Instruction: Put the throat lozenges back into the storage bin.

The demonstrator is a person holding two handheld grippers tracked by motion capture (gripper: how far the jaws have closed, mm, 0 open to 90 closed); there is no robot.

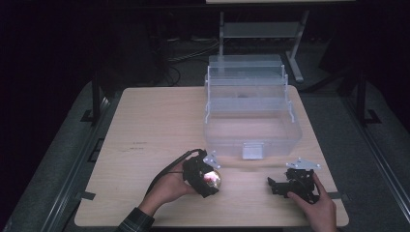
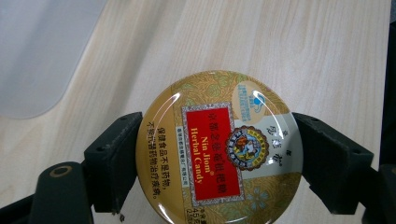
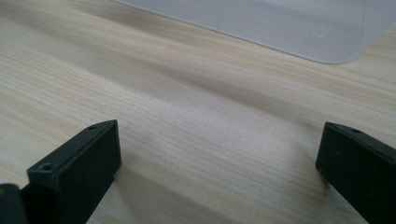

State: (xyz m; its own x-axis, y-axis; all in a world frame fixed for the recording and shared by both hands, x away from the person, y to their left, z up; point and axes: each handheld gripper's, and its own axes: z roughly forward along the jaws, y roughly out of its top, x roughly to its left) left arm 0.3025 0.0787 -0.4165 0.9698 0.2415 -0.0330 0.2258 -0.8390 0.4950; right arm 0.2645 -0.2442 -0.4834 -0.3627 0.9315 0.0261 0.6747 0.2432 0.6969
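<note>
A round candy tin (image 2: 219, 149) (its lid printed "Nin Jiom Herbal Candy") was seen clamped between the two jaws of the left gripper (image 1: 205, 176), at the near middle of the wooden surface (image 1: 154, 121), just in front of a clear plastic box (image 1: 251, 130) standing open at the far right. The right gripper (image 1: 290, 186) was held low at the near right, its jaws wide apart with nothing between them. The step in hand was judged to be carrying the tin; the next move would probably call for it to be lifted over the box's near wall and released inside.
</note>
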